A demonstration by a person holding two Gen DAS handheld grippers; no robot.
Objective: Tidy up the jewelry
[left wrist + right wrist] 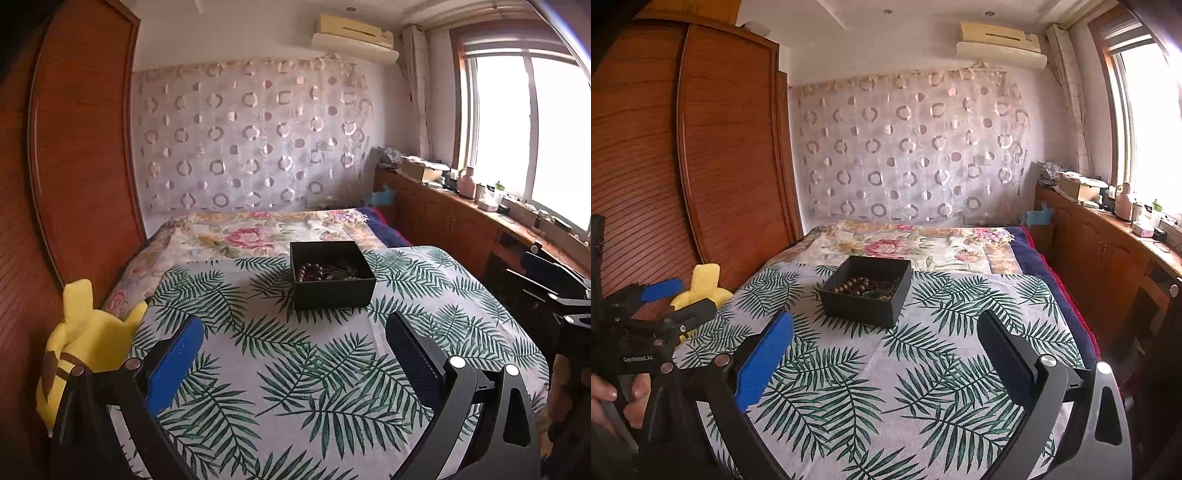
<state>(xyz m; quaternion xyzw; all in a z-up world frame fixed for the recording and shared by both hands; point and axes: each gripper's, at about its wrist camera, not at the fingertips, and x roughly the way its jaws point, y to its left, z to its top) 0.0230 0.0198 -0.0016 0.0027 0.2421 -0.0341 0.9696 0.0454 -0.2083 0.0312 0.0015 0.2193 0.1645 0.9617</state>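
While the square black cardboard box (332, 275) sits on the fern-printed cloth (295, 369) with brown wooden beads (855, 286) inside, both the left gripper (295, 354) and right gripper (886, 354) are held wide and empty; the beads should be approached from above, clear of the walls.

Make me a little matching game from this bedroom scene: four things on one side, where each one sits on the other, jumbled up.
Things:
1. beads
2. black box
3. yellow plush
4. air conditioner

Places:
A. high on the wall
B. inside the box
C. beside the wardrobe, at the cloth's left edge
D. on the leaf-print cloth

Pairs: 1-B, 2-D, 3-C, 4-A
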